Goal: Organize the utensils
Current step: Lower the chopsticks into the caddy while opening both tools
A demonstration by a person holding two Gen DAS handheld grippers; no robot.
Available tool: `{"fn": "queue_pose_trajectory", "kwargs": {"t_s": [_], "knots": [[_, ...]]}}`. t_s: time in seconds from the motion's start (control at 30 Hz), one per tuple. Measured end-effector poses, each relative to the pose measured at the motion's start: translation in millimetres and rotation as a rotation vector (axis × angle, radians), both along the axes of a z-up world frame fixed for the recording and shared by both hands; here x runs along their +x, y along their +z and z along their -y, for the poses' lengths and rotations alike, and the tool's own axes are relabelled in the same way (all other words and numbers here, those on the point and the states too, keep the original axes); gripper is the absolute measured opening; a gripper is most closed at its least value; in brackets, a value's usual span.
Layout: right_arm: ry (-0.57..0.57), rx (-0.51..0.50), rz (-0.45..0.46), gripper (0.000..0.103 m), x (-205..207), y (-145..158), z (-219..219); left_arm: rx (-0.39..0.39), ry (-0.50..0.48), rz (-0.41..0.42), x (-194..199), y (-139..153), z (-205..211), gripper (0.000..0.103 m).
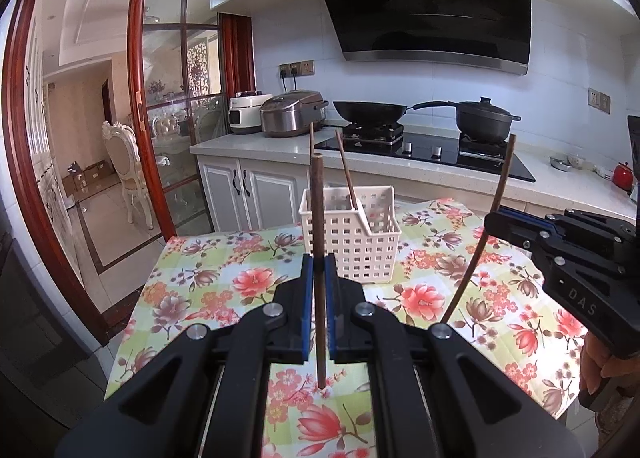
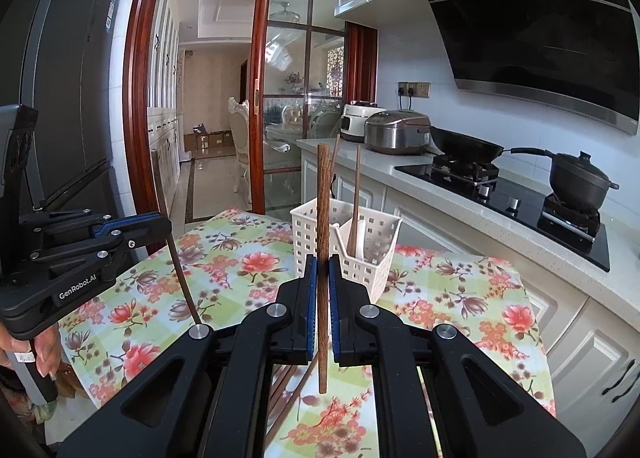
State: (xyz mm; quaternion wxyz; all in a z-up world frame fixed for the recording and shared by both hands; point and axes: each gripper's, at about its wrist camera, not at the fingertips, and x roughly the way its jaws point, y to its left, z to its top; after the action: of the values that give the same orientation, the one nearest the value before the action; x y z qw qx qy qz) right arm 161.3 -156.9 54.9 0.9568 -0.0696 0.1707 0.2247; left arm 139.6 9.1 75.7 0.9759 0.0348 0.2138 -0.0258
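Note:
A white slotted basket [image 1: 352,236] [image 2: 348,246] stands on the floral tablecloth [image 1: 224,278] [image 2: 240,258]. It holds two brown chopsticks [image 1: 345,166] [image 2: 355,198] and a white spoon [image 2: 362,236]. My left gripper [image 1: 319,258] [image 2: 164,224] is shut on a dark brown chopstick [image 1: 318,198] [image 2: 182,274] that stands upright, clear of the cloth. My right gripper [image 2: 323,262] [image 1: 493,218] is shut on another brown chopstick [image 2: 323,194] [image 1: 503,174], also upright. Both grippers hover short of the basket, side by side.
More loose chopsticks [image 2: 286,390] lie on the cloth under my right gripper. Behind the table runs a counter with a black cooktop [image 1: 424,152], a wok [image 1: 370,110], a lidded pot [image 1: 484,120] and rice cookers [image 1: 290,116]. A dark fridge [image 2: 68,78] stands left.

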Motion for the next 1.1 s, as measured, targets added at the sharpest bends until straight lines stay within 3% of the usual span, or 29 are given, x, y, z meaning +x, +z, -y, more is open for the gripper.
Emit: {"fn": "queue_pose_trajectory", "kwargs": {"t_s": [0.47, 0.83, 1.1], "knots": [[-0.039, 0.027, 0.044, 0.006, 54, 44, 1, -0.066, -0.021, 0.044, 61, 62, -8, 0.006], [-0.053, 0.031, 0.076, 0.006, 108, 70, -12, -0.032, -0.021, 0.115, 122, 114, 4, 0.006], [-0.065, 0.018, 0.029, 0.006, 161, 61, -21, -0.082, -0.025, 0.094, 175, 116, 2, 0.006]]}}
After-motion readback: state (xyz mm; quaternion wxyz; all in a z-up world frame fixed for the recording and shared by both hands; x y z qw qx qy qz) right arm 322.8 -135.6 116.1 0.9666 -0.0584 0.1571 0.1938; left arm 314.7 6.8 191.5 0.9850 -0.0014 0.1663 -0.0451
